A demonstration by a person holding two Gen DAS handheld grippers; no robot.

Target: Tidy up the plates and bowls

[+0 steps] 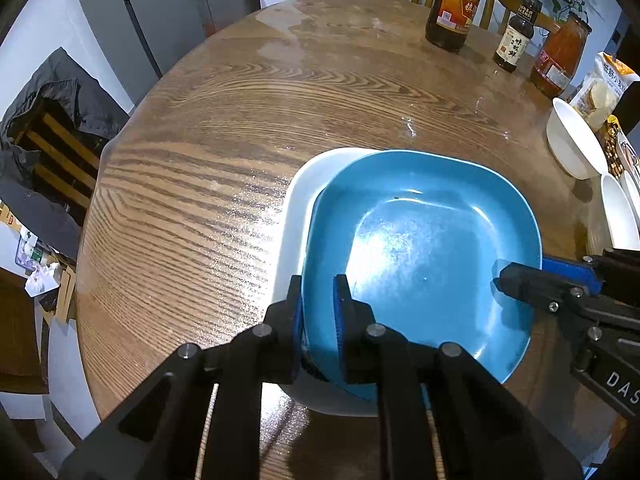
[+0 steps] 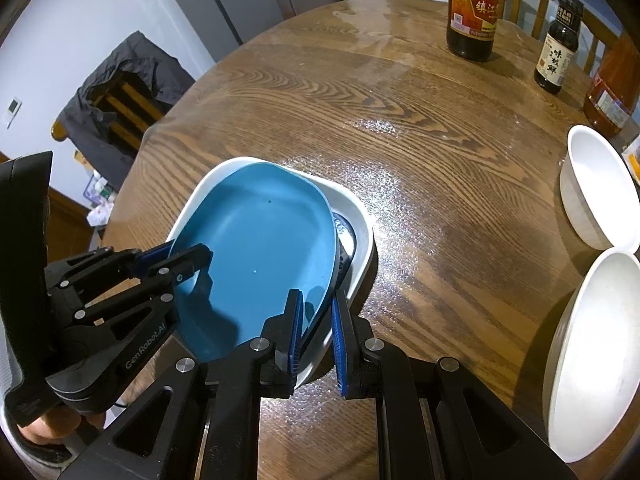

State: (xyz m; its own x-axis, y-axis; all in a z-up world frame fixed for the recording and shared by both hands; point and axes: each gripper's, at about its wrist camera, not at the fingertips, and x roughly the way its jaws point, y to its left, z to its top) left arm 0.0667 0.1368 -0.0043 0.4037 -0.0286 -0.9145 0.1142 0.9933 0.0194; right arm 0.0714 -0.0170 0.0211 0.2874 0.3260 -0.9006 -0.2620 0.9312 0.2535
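Both tools, left tool [image 1: 318,312] and right tool [image 2: 316,320], grasp the blue plate [image 1: 420,248] over the white plate [image 1: 296,208]; next, lower and release.

My left gripper [image 1: 318,320] nearly closed, fingers straddling a rim. My right gripper [image 2: 316,332] likewise, fingers narrowly parted, opposite side.

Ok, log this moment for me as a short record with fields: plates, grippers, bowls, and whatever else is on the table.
blue plate: tilted, resting in the white plate, not seated flat
white plate: underneath, on the wooden table
left gripper: shut on the blue plate's near rim
right gripper: fingers straddle the blue plate's edge
white bowls: two, one, another, on the table's right side
bottles: two dark sauce bottles, a large one and a small one, at the far side
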